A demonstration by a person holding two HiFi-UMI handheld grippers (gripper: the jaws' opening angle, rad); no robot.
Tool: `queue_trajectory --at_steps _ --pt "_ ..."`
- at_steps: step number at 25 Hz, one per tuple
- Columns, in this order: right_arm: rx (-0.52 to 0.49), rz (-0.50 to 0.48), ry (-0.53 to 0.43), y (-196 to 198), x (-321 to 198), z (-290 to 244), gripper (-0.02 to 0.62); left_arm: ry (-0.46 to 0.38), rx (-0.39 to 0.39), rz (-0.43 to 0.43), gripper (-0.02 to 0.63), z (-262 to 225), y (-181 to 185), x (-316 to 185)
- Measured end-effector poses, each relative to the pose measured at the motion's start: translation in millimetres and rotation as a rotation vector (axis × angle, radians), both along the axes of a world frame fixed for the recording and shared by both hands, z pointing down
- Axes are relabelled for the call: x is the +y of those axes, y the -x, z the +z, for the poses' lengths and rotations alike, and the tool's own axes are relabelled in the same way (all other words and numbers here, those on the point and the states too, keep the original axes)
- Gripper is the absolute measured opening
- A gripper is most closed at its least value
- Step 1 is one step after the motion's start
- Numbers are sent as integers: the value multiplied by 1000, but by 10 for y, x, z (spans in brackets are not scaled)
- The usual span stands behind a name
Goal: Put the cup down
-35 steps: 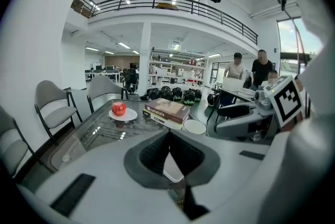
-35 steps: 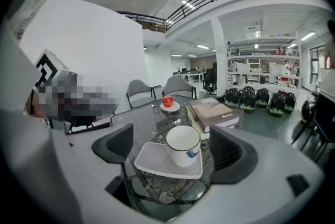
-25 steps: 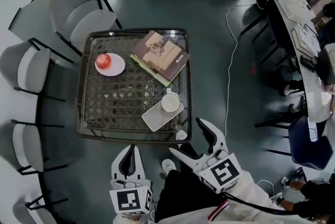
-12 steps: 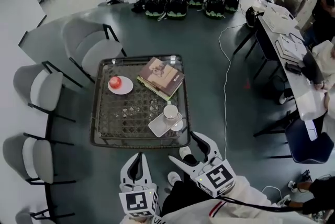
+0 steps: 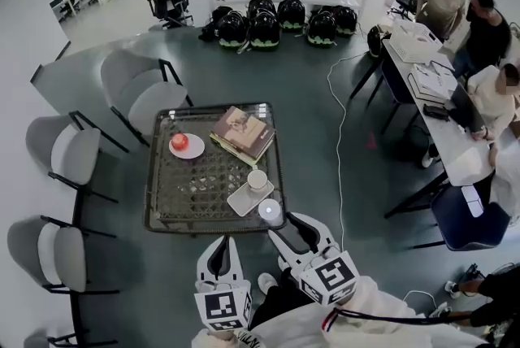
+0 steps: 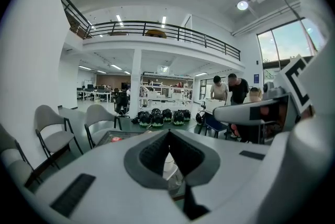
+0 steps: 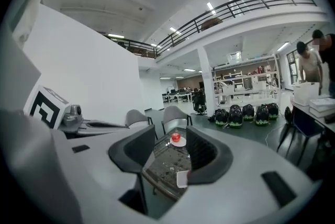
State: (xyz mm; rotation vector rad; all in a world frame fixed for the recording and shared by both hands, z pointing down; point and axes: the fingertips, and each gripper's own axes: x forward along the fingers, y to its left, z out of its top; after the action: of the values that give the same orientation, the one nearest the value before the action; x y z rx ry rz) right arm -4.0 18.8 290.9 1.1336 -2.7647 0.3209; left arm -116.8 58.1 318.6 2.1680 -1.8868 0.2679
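Cup (image 5: 257,180) sits upright on tray (image 5: 240,201), table's (image 5: 152,218) near-right corner, so task looks done: right gripper (image 5: 286,226) empty, jaws approx half-wide, just been closing; left gripper (image 5: 220,247) shut, empty.

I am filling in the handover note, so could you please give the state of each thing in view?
cup: upright on the tray, no gripper on it.
apple: resting on its plate.
books: stacked, closed.
left gripper: shut, empty.
right gripper: jaws apart, just been closing, nothing between them.
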Motion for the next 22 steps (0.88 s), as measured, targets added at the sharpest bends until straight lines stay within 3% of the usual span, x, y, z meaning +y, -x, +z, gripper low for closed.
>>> queue_trajectory --at_steps 4,12,22 --pt "10 -18 -21 -42 22 -102 179 -36 8 26 10 -201 -162 -34" --pt "-6 -22 -61 -128 17 -304 8 -74 0 25 10 -411 -282 -52" --pt "-33 -71 -82 -307 24 -548 6 -74 -52 14 9 -585 -467 -14"
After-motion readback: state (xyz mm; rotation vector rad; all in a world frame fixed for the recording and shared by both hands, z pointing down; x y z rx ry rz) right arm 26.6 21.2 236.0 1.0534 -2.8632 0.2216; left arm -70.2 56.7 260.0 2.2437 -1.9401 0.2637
